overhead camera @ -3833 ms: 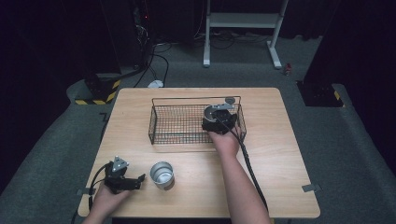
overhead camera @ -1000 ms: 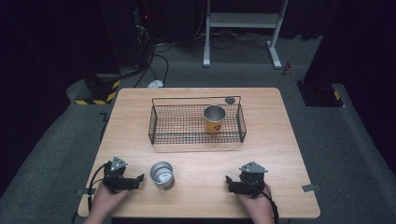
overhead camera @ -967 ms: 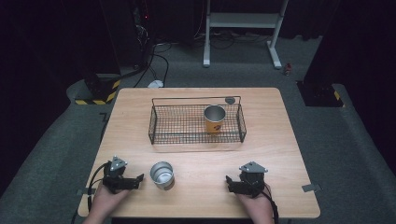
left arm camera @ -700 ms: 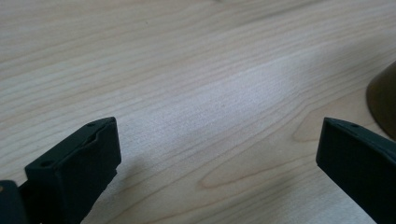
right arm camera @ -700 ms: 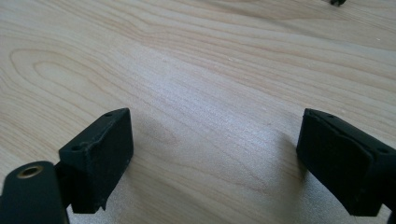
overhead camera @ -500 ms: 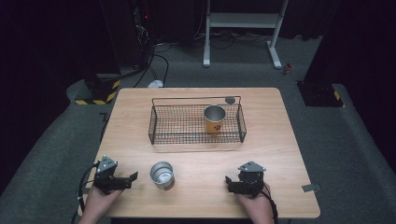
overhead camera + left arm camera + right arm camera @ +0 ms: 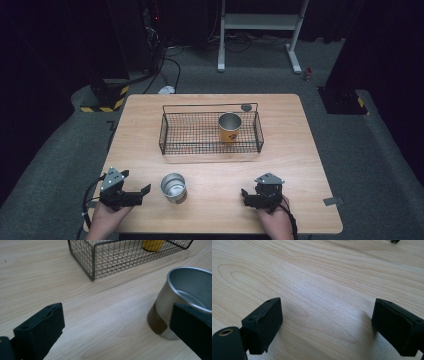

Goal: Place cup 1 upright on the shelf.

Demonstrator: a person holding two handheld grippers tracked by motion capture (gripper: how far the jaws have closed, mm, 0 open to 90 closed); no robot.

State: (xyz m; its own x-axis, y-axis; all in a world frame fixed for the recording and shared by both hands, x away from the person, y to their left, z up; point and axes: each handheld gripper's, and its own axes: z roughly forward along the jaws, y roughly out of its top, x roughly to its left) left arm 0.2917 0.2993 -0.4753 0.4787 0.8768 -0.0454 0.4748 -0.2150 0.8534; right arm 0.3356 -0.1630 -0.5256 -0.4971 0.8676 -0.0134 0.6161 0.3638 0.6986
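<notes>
A black wire basket (image 7: pixel 200 134) stands on the middle of the wooden table (image 7: pixel 295 155). Inside its right end a yellow cup with a metal rim (image 7: pixel 230 128) stands upright. A bare steel cup (image 7: pixel 173 187) sits on the table in front of the basket. My left gripper (image 7: pixel 143 194) lies just left of that cup, open and pointing at it. In the left gripper view the steel cup (image 7: pixel 190 290) stands partly behind the right jaw, not between the jaws. My right gripper (image 7: pixel 246 196) rests near the front edge, open over bare wood (image 7: pixel 327 290).
In the left gripper view the basket's near corner (image 7: pixel 93 262) and the yellow cup's base (image 7: pixel 152 243) lie farther off. Beyond the table's far edge are cables and a white stand (image 7: pixel 260 30) on the grey floor.
The right gripper, earlier at the yellow cup inside the basket, now rests at the front edge with the cup left in the basket. The left gripper has slid a little left, away from the steel cup.
</notes>
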